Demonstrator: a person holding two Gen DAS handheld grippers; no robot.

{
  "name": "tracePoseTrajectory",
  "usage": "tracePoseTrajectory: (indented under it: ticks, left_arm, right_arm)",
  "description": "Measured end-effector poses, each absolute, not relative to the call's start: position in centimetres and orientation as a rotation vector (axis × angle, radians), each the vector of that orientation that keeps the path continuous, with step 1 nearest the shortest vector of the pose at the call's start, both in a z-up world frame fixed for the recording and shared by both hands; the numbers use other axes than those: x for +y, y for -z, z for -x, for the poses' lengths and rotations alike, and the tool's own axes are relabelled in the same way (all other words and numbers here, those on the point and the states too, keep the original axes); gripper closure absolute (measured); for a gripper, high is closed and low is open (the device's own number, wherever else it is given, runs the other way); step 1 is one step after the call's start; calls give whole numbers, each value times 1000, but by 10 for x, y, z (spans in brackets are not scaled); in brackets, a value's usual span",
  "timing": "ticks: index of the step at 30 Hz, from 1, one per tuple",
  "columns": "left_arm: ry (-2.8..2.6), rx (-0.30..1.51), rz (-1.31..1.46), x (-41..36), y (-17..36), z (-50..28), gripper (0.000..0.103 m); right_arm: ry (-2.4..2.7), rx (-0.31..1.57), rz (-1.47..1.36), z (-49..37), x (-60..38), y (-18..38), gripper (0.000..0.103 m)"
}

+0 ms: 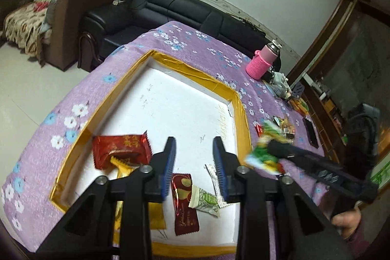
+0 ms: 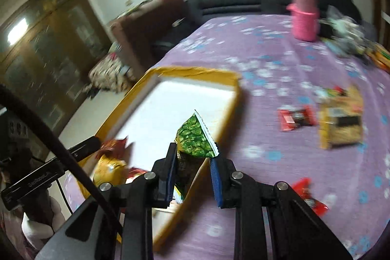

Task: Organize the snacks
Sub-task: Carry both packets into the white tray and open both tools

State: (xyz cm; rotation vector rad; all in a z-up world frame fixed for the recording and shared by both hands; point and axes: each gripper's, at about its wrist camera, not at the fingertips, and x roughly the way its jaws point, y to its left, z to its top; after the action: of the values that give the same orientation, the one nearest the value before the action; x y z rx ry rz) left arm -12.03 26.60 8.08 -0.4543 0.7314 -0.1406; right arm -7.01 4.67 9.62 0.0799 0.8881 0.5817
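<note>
A: Where is the green packet [image 2: 195, 138] sitting?

B: Between the pads of the right gripper [image 2: 193, 177], which is pinching its lower end; its long axis is rising up and away from the jaws, above the tray's right rim [image 2: 229, 113].

A: And the left gripper [image 1: 195, 162]?

B: Partly open, holding nothing, hovering over snacks in the tray. The tray is lying left of the packet.

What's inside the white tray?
The tray holds two red packets, a yellow one and a green-white one. The left gripper hides more.
</note>
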Motion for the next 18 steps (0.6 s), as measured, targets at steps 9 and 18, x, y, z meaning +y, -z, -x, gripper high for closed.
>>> tracePoseTrajectory:
  ticks: [9,18]
  left_arm:
    - [115,698,531,284,-82,139,45]
    - [104,667,603,299,-82,148,38]
  right_arm:
    - [-640,983,6,62,110,-55,79]
    - [-640,943,-39,62,107,-67,72]
